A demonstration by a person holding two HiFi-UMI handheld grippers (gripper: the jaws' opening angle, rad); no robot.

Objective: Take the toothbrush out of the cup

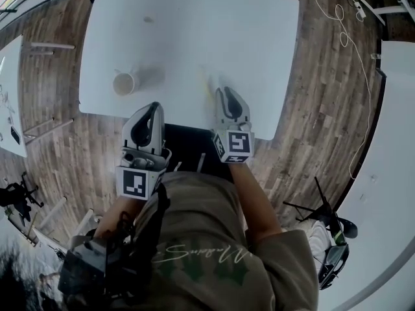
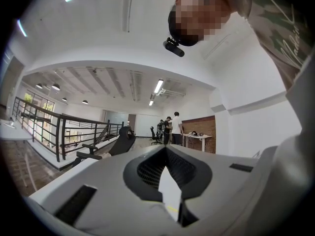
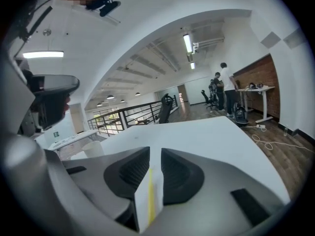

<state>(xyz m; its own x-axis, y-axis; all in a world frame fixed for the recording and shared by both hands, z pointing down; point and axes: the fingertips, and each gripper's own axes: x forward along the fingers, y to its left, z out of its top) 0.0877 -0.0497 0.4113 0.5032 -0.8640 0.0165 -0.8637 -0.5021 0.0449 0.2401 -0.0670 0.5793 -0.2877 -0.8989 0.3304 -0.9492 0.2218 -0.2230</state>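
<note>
Head view: cup [image 1: 124, 83] on white table [image 1: 194, 18], L side. Pale yellow toothbrush [image 1: 209, 87] lies flat on the table, out of cup, just beside R gripper [image 1: 227, 91] tip. L gripper [image 1: 154, 106] near table edge.
L gripper view: jaws together, empty.
R gripper view: jaws slightly apart, gripping nothing.

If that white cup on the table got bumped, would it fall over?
Probably. The cup looks thin-walled and empty, likely light. It seems to stand upright on a smooth table, so a low nudge might slide it; a push near the rim likely tips it.
</note>
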